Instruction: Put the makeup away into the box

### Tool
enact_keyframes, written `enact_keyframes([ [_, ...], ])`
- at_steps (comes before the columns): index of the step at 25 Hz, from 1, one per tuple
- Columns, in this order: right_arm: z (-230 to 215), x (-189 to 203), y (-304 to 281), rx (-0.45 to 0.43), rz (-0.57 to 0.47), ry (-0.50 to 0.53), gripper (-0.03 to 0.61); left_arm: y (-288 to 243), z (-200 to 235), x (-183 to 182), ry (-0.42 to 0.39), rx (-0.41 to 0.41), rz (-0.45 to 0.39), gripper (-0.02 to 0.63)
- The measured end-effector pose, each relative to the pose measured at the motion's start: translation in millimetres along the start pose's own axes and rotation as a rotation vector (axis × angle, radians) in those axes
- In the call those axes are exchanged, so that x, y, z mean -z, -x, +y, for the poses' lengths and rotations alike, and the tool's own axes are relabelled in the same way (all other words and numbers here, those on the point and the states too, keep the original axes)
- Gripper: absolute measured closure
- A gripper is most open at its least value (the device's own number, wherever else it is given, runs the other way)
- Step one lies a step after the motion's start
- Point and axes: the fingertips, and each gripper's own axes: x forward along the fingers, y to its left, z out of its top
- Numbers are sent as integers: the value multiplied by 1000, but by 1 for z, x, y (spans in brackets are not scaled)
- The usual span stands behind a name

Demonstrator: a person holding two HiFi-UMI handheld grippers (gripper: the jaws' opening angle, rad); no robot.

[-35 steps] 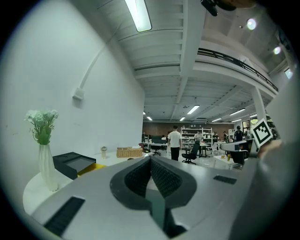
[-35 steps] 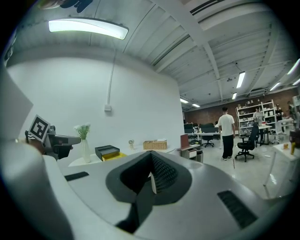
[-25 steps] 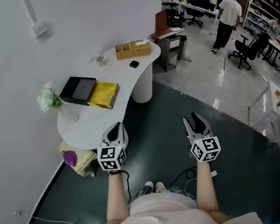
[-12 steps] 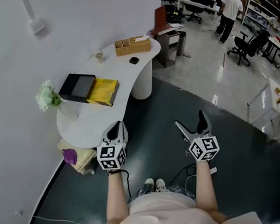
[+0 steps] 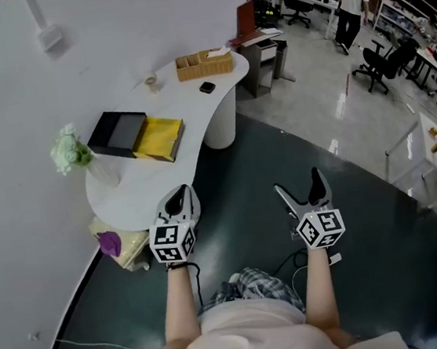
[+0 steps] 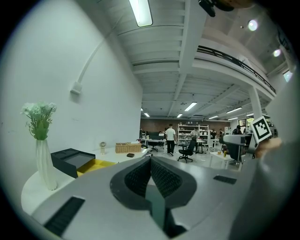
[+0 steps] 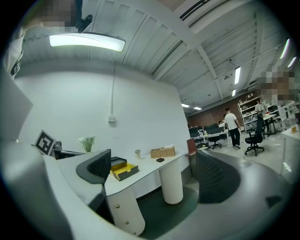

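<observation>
The person stands on the dark floor well short of the white, kidney-shaped table, both grippers held level at the waist and aimed toward it. I judge this a carrying posture, since neither has anything to bear. The left gripper has its ribbed dark pads pressed together with nothing between them. The right gripper is spread wide, and only the table and floor show through the gap.

On the tabletop a matte black box lies open-faced, with a bright yellow tray or lid touching its side and a slim white vase of pale flowers near it by the wall. Toward the far end sit a woven basket and, just beside it, a small flat black piece — possibly a compact, though too small to tell. No other makeup can be made out, nor whether the box already holds any
</observation>
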Motion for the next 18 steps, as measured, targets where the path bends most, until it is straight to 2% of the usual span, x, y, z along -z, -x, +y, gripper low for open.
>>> enact_keyframes([
  [9, -13, 7, -22, 21, 12, 3, 29, -35, 6, -3, -15, 28, 8, 588],
  [18, -39, -1, -85, 6, -7, -7, 29, -93, 30, -13, -15, 12, 3, 588],
])
